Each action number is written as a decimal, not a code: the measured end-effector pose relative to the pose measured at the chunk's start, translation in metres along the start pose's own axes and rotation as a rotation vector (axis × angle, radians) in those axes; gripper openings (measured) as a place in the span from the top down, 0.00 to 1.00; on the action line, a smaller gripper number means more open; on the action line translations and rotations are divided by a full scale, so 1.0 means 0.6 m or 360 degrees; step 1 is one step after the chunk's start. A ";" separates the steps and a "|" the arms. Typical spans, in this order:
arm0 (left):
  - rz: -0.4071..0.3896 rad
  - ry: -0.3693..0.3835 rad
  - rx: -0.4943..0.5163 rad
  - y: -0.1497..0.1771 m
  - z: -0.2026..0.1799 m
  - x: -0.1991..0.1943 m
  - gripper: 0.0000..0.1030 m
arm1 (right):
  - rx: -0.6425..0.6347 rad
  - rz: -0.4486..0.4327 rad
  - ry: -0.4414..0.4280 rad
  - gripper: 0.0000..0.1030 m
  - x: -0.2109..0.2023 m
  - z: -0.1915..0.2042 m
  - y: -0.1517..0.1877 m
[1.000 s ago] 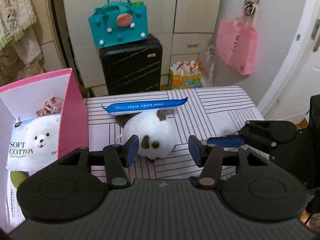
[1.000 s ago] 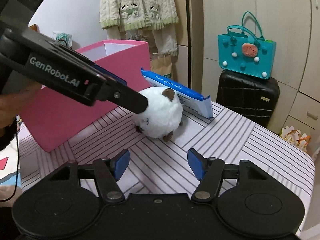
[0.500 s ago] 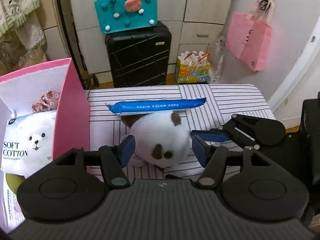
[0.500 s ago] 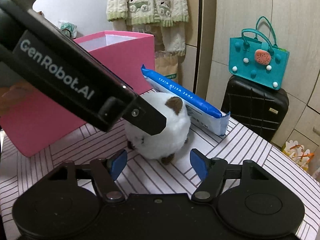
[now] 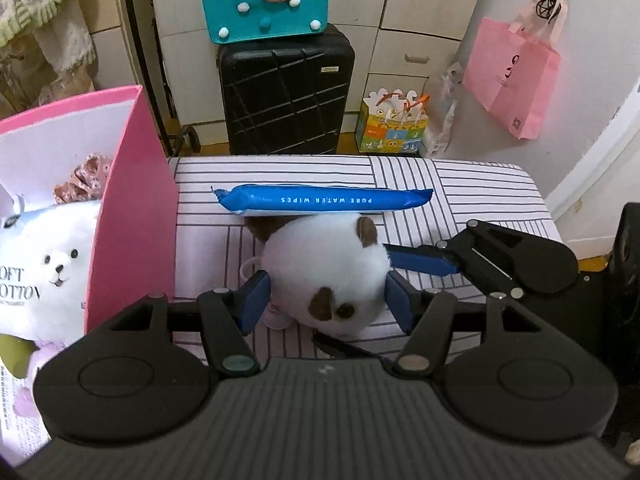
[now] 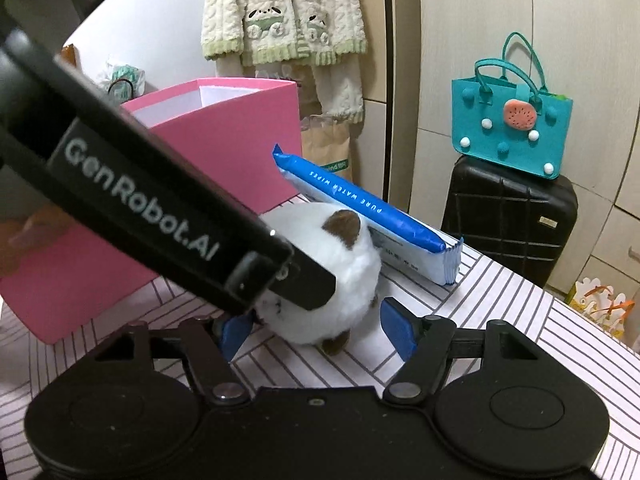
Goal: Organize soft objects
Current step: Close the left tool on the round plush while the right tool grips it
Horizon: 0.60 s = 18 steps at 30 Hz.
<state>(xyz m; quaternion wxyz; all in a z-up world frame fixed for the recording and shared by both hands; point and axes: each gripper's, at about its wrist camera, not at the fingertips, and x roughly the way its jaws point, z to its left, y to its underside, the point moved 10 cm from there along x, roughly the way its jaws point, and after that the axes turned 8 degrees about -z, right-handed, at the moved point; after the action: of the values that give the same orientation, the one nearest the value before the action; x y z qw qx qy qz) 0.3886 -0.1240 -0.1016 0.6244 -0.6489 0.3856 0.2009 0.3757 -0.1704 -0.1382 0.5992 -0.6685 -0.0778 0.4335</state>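
Left wrist view: the left gripper (image 5: 326, 300) straddles the plush toy (image 5: 326, 272) on the striped bench (image 5: 480, 184), fingers apart (the pink box (image 5: 136, 208) already holds packs). Right wrist view: the right gripper (image 6: 316, 330) also brackets the toy, unclamped; wipes pack (image 6: 360, 204) remains out.

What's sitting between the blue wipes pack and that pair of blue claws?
The round white plush toy lies between the wipes pack and the left gripper, its sides between the open fingers. The left wrist view shows it.

The right gripper (image 6: 316, 330) straddles a white plush toy (image 6: 340, 276) beside the blue wipes pack (image 6: 360, 204), pads apart.
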 end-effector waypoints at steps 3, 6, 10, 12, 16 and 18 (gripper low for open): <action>-0.0009 0.0026 -0.0035 0.004 0.004 0.000 0.43 | 0.0037 -0.0013 -0.0014 0.30 0.003 0.001 -0.001; -0.0013 0.0061 -0.0043 0.010 0.003 -0.005 0.47 | 0.0067 -0.0013 -0.0024 0.37 0.001 0.005 -0.001; -0.0018 0.0102 -0.0115 0.016 0.008 -0.011 0.48 | 0.0080 0.0001 -0.0020 0.38 -0.004 0.009 -0.001; -0.0018 0.0112 -0.0145 0.023 0.010 -0.015 0.48 | 0.0093 0.0007 -0.0019 0.39 -0.009 0.013 0.000; -0.0027 0.0119 -0.0161 0.037 0.007 -0.024 0.48 | 0.0093 0.0011 -0.0006 0.39 -0.020 0.023 0.007; -0.0033 0.0129 -0.0171 0.042 0.005 -0.027 0.49 | 0.0109 0.0008 -0.0004 0.39 -0.026 0.026 0.010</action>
<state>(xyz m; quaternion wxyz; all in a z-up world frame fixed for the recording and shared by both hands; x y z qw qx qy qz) 0.3603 -0.1149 -0.1062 0.5746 -0.6931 0.3924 0.1884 0.3530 -0.1704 -0.1345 0.6207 -0.6472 -0.0620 0.4382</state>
